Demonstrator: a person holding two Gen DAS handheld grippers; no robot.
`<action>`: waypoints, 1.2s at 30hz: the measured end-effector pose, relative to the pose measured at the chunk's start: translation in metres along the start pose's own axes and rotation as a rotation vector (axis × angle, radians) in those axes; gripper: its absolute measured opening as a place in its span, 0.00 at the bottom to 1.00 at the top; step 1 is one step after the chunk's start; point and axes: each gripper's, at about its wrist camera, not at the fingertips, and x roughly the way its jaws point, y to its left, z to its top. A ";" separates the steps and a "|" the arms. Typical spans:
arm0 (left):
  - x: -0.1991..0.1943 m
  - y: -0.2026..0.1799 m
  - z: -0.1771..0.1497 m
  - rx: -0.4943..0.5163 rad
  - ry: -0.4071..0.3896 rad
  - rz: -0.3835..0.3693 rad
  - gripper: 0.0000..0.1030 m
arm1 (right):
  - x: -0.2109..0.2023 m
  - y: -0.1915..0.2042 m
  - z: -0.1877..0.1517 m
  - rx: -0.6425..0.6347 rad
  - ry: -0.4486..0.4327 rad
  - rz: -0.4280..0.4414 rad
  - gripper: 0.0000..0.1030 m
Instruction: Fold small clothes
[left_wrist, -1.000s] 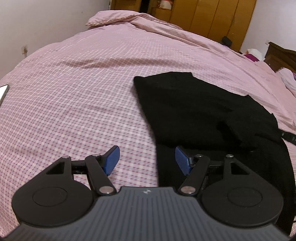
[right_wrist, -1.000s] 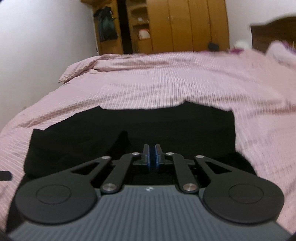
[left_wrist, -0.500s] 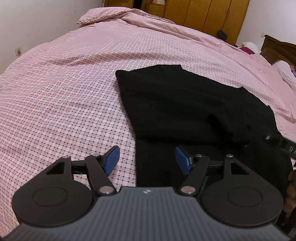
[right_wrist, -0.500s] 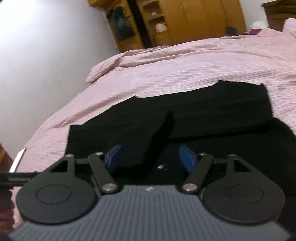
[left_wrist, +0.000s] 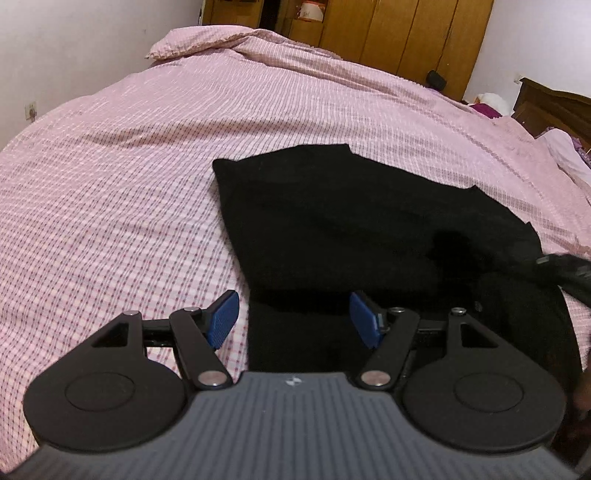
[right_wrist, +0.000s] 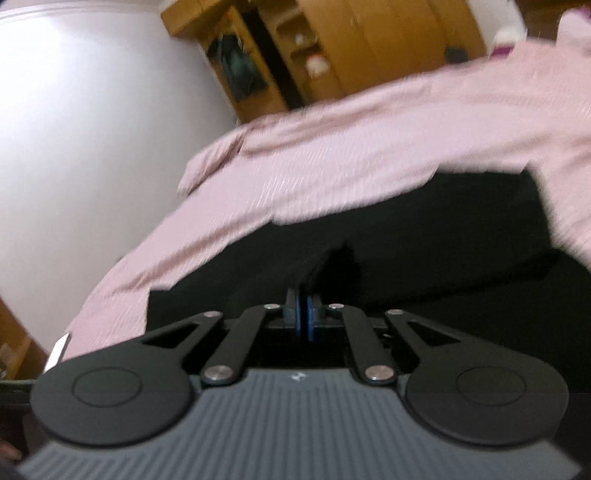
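Observation:
A black garment (left_wrist: 369, 229) lies spread on the pink checked bed, partly folded over itself. My left gripper (left_wrist: 293, 319) is open and empty, low over the garment's near left edge. In the blurred right wrist view the garment (right_wrist: 424, 236) fills the middle. My right gripper (right_wrist: 304, 314) has its blue pads pressed together at a raised fold of the black cloth, which rises just beyond the fingertips; it looks pinched on that fold. The right gripper also shows at the right edge of the left wrist view (left_wrist: 565, 269).
The pink checked bedspread (left_wrist: 129, 192) covers the whole bed, with a pillow (left_wrist: 192, 44) at its far end. Wooden wardrobes (left_wrist: 399, 33) stand behind it and a dark headboard (left_wrist: 554, 110) at the right. A white wall (right_wrist: 92, 110) runs along the left.
My right gripper opened half a second ago and has shut again on a fold of the black garment, tilting as it moves. My left gripper stays open and has drawn back slightly.

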 end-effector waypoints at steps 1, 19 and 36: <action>0.002 -0.001 0.002 0.000 -0.003 -0.004 0.69 | -0.005 -0.005 0.007 -0.008 -0.020 -0.012 0.06; 0.034 -0.016 0.001 0.033 0.029 0.011 0.70 | -0.029 -0.117 0.014 0.180 0.038 -0.281 0.10; 0.038 -0.005 0.016 0.003 0.001 0.054 0.70 | 0.031 -0.080 0.022 -0.181 0.142 -0.197 0.61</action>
